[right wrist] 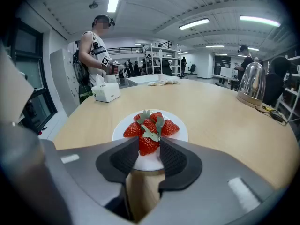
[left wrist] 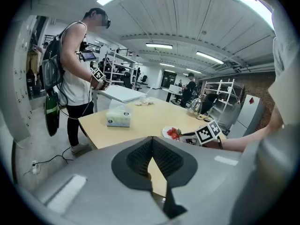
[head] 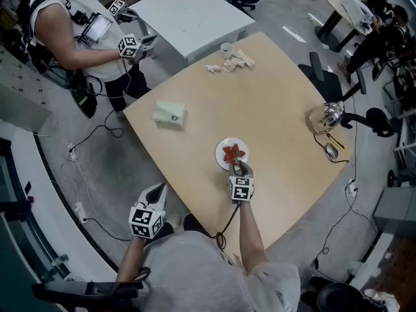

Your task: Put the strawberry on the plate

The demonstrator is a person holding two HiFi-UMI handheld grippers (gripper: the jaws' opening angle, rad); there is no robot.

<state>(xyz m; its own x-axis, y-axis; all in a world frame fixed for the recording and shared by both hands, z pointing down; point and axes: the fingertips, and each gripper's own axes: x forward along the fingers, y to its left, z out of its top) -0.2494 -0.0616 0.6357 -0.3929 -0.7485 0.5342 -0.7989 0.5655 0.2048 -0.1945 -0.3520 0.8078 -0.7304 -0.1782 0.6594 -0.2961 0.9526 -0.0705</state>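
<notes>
1. My right gripper (right wrist: 149,139) is clenched on the strawberry (right wrist: 147,146). Its ribbed black pads press on either side of the red, leaf-capped fruit.
2. The held strawberry is over the near part of the plate (right wrist: 182,134), right against the other strawberries (right wrist: 151,122).
3. The plate is round, white and smooth. It holds a small heap of glossy berries and stands on the pale wooden table (right wrist: 225,121).
4. My left gripper (left wrist: 152,139) is by the table's near edge, well apart from the plate. Its jaws are closed tip to tip on nothing.

i saw a red, green-leafed strawberry (right wrist: 148,144) pinched between the right gripper (right wrist: 149,139) jaws, over the near edge of a small white plate (right wrist: 180,135) bearing several more strawberries (right wrist: 169,127).
</notes>
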